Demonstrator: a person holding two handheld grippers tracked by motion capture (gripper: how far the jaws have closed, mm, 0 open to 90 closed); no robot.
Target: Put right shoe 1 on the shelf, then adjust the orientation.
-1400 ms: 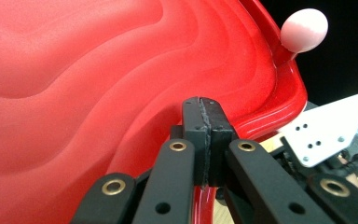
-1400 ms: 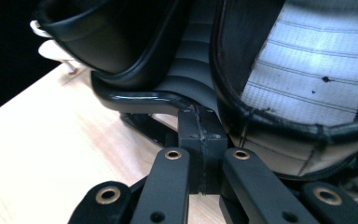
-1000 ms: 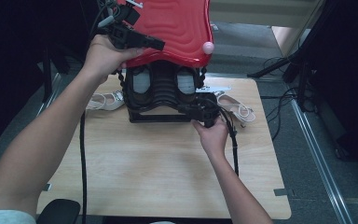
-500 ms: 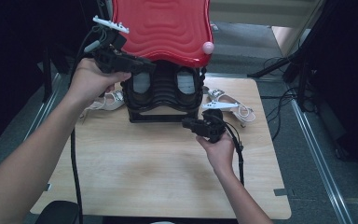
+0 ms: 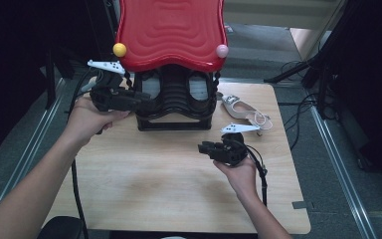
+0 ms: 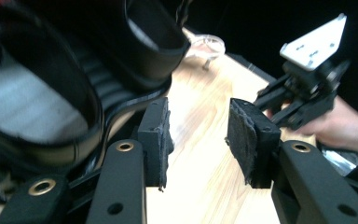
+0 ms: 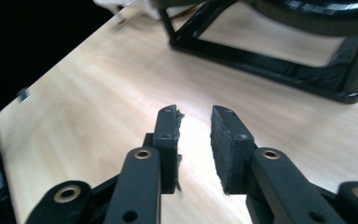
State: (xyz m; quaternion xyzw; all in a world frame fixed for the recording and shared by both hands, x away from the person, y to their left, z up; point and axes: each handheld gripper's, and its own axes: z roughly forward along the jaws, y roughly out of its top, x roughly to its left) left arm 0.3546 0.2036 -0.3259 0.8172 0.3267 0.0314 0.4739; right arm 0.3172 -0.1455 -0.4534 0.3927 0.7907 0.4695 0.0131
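Note:
A black stand [image 5: 175, 102] with two oval openings sits at the back of the wooden table [image 5: 154, 189]. Its red wavy lid [image 5: 171, 30] stands raised, with a yellow ball [image 5: 120, 49] and a pink ball [image 5: 222, 51] at the lower corners. My left gripper [image 5: 146, 102] hovers by the stand's left side. Its jaws have just been opening and hold nothing, as the left gripper [image 6: 198, 135] view shows. My right gripper [image 5: 201, 148] hangs over the table in front of the stand. The right gripper [image 7: 195, 135] jaws have also just been opening, with a narrow gap and bare wood between.
A white sandal [image 5: 243, 113] lies on the table to the right of the stand. Cables trail from both grippers. Dark floor, metal rails and stands surround the table. The stand's base frame [image 7: 261, 56] lies ahead of the right gripper.
My left hand came down and left from the lid's upper corner to the stand's side. My right hand drew back from the stand's front. Both pairs of jaws opened.

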